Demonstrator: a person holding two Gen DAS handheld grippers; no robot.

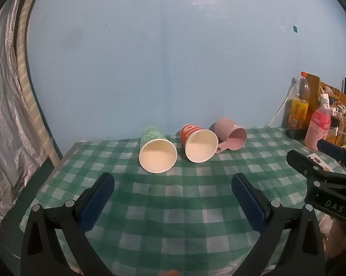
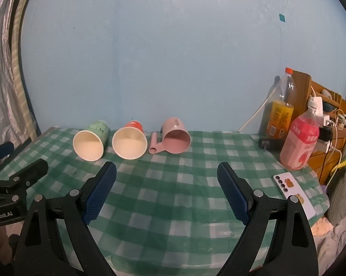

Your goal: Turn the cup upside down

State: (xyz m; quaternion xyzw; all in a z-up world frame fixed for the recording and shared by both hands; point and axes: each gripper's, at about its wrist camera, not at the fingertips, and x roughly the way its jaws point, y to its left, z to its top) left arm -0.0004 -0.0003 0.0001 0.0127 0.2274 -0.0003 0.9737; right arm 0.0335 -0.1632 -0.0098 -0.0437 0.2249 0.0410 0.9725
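Note:
Three cups lie on their sides in a row near the wall, mouths toward me: a green paper cup (image 1: 157, 153) (image 2: 90, 141), a red paper cup (image 1: 199, 143) (image 2: 129, 142) and a pink plastic mug with a handle (image 1: 232, 136) (image 2: 175, 135). My left gripper (image 1: 173, 179) is open and empty, hovering in front of the paper cups. My right gripper (image 2: 167, 169) is open and empty, in front of the red cup and the pink mug. Each gripper also shows at the edge of the other's view: the right one (image 1: 310, 161) and the left one (image 2: 23, 172).
The table has a green checked cloth (image 1: 173, 207) (image 2: 173, 184). At the right stand an orange drink bottle (image 2: 281, 105), a pink drink bottle (image 2: 299, 142), a white phone (image 2: 292, 193) and a wooden shelf with cables (image 2: 329, 115). A curtain (image 2: 3, 92) hangs at left.

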